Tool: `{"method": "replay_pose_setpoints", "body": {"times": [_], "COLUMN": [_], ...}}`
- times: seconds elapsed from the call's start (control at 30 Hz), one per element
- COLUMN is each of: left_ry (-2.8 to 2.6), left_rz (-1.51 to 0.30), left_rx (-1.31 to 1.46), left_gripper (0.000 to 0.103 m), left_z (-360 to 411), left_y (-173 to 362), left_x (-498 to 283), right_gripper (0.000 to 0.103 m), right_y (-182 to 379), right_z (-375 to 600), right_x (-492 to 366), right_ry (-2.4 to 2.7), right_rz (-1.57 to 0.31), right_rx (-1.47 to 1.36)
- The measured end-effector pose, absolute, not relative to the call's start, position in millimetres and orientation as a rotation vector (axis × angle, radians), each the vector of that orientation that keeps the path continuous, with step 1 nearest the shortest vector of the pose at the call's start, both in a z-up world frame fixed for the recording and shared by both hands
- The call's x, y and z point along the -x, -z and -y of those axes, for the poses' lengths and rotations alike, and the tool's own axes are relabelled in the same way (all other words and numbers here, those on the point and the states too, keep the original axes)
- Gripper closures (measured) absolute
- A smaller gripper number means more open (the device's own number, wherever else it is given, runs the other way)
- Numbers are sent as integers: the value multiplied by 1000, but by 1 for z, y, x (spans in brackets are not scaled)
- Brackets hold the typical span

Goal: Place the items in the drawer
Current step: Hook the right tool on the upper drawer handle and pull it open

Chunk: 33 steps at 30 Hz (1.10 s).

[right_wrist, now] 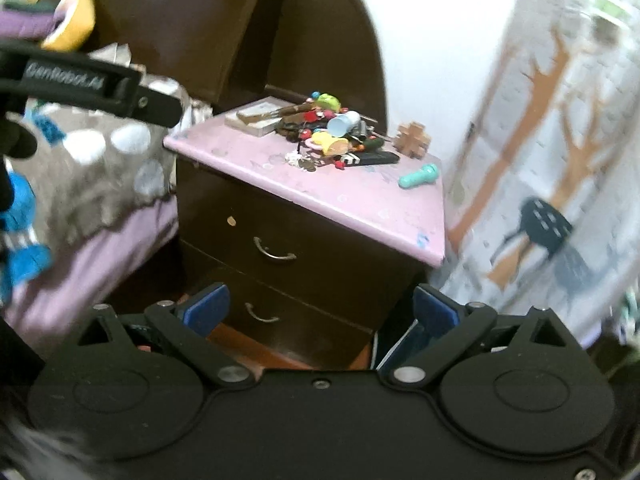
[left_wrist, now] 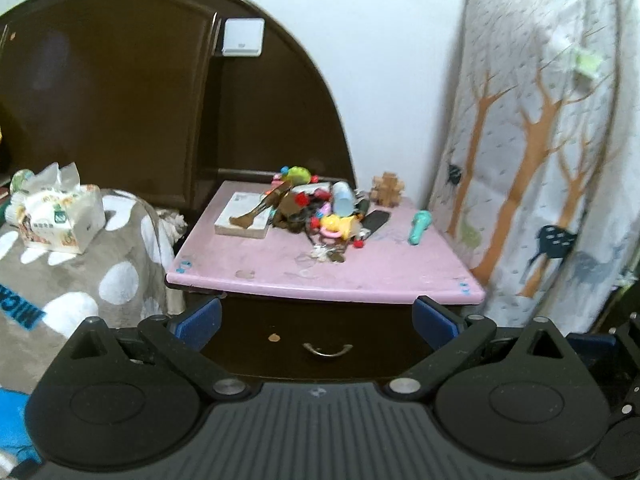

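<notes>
A dark nightstand with a pink top (left_wrist: 280,268) (right_wrist: 360,204) carries a heap of small toys (left_wrist: 324,208) (right_wrist: 332,136), a white box with a brush (left_wrist: 248,216), a wooden puzzle (left_wrist: 386,188) (right_wrist: 412,134) and a teal toy (left_wrist: 419,226) (right_wrist: 419,176). Both drawers look closed: the upper drawer handle (left_wrist: 327,350) (right_wrist: 275,250) and the lower drawer handle (right_wrist: 260,314). My left gripper (left_wrist: 318,320) is open and empty, facing the upper drawer front. My right gripper (right_wrist: 320,312) is open and empty, low before the lower drawer.
A bed with a spotted grey blanket (left_wrist: 80,280) (right_wrist: 100,168) and a tissue pack (left_wrist: 60,212) lies left of the nightstand. A tree-print curtain (left_wrist: 540,152) (right_wrist: 552,140) hangs at the right. A dark headboard (left_wrist: 140,92) stands behind. The left gripper's body (right_wrist: 80,80) crosses the right wrist view.
</notes>
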<state>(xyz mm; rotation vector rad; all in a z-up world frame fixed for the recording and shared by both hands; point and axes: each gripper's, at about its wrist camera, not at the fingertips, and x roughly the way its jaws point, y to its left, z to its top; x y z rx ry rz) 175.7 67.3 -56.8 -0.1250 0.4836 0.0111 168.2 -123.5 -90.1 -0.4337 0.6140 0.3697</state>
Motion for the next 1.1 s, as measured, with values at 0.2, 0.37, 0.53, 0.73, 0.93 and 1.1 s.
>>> {"method": "replay_pose_setpoints", "body": {"times": [0.2,0.37,0.53,0.73,0.93,1.1], "left_ry": [11,30,64,55,31,32], "left_rz": [-478,-437,-490,-513,-517,-516], "left_rx": [179,164,209,215,325,355], "left_gripper": [1,1,1,1,1,1], "left_z": [-88,-101,-116,-124,-148,-156], "left_y": [100,120,130,134,140,142], "left_x": [-196,-206,-219,-223,-223,-222], "right_gripper": [5,51,59,60,62,72], "right_y": [129,175,223,268,293,305], "right_z": [96,68,41,13,-6,-15], "right_x": [-212,-244,-273,-299,-320,-327], "right_ry": [-438,-509,-564,-647,-685,-720], "right_rz": [-583,-568,-547,-514,-519,-525], "right_rx": [617,790,960,1152,1253,1326]}}
